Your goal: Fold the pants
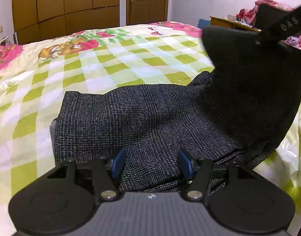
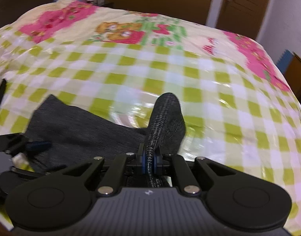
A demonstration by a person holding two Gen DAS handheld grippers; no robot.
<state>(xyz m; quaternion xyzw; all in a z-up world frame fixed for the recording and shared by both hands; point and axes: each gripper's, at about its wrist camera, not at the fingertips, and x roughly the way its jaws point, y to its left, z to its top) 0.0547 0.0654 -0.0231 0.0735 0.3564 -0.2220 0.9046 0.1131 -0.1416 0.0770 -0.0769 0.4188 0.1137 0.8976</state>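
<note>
Where lifted, coarse dark woven pants (image 1: pixel 142 118), curved fold on glossy checked bedspread (image 1: pixel 111 63).

Left gripper (image 1: pixel 151 162) spread wide; right gripper (image 2: pixel 149 160) pinched tight, angled down.

Pants (image 1: pixel 142 118): lying on the bed (image 1: pixel 111 59), directly before my left gripper (image 1: pixel 151 162).
Raised fold (image 2: pixel 166 118): in my right gripper (image 2: pixel 149 162), above the bed, right of the flat part.
Wardrobe (image 1: pixel 71 5): behind the bed.
Door (image 1: pixel 148 0): right of the wardrobe.
</note>
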